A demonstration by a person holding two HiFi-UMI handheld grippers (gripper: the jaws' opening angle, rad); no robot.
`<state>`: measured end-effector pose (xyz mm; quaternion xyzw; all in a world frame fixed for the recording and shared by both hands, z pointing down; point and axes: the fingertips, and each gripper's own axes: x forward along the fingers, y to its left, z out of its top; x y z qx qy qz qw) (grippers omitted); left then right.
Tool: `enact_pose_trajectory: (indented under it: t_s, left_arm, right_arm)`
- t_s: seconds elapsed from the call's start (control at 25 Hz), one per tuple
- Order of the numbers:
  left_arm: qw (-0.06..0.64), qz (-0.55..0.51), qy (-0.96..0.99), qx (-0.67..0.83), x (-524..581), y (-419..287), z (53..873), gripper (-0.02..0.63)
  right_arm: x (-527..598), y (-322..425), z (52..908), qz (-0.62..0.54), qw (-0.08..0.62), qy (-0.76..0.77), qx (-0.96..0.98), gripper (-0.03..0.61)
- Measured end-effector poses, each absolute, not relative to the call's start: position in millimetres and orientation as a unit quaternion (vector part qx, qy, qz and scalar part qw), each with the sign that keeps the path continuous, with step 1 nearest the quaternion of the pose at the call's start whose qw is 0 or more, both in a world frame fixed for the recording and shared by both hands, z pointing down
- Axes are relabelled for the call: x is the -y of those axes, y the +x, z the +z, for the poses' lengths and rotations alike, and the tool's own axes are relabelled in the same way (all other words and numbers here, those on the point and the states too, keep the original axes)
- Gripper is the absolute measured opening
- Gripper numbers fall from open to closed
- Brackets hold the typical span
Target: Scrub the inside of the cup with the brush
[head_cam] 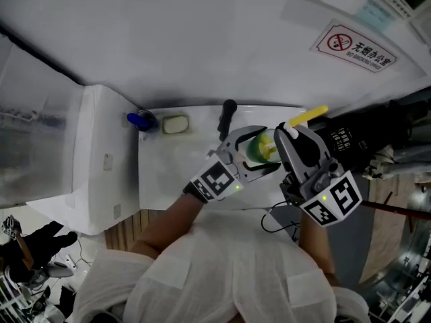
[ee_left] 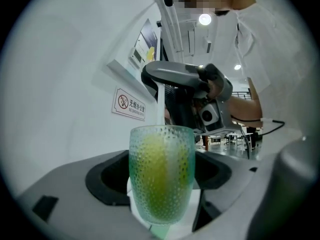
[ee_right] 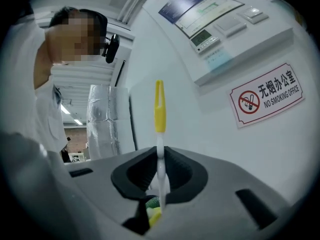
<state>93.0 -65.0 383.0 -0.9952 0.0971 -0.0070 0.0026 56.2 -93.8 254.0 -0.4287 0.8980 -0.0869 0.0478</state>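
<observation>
- While the left gripper [head_cam: 252, 157] clamps the green cup [ee_left: 161, 174] upright,
- the right gripper [ee_right: 160, 179] pinches the brush [ee_right: 159, 115] by its handle, head down inside the cup.

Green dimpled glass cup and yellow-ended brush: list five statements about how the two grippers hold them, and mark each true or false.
1. The left gripper clamps the green dimpled glass cup. True.
2. The right gripper is empty. False: its jaws are shut on the shaft of the white-shafted, yellow-ended brush.
3. The brush reaches down into the cup. True.
4. The brush's free end is red. False: it is yellow.
5. A no-smoking sign hangs on the wall. True.
</observation>
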Motion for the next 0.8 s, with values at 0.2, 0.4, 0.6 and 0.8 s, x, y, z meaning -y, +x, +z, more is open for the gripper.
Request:
enact_pose_trajectory:
  t_s: [0.2,0.4,0.6,0.8]
  left_arm:
    - [-0.001,-0.008,-0.992,-0.124,83,130,413,0.351]
    - [0.006,-0.031,-0.986,-0.164,111,163,459,0.351]
    - [0.000,-0.053,-0.976,-0.209,145,186,500,0.351]
    - [-0.011,-0.085,-0.968,-0.234,170,194,543,0.351]
  right_arm:
    - [109,86,282,-0.083,0.016,-0.424,-0.902,0.035]
    - [133,102,324,-0.070,-0.026,-0.403,-0.912,0.035]
    - [157,108,366,-0.058,-0.055,-0.381,-0.921,0.037]
    - [176,123,404,-0.068,-0.051,-0.393,-0.915,0.037]
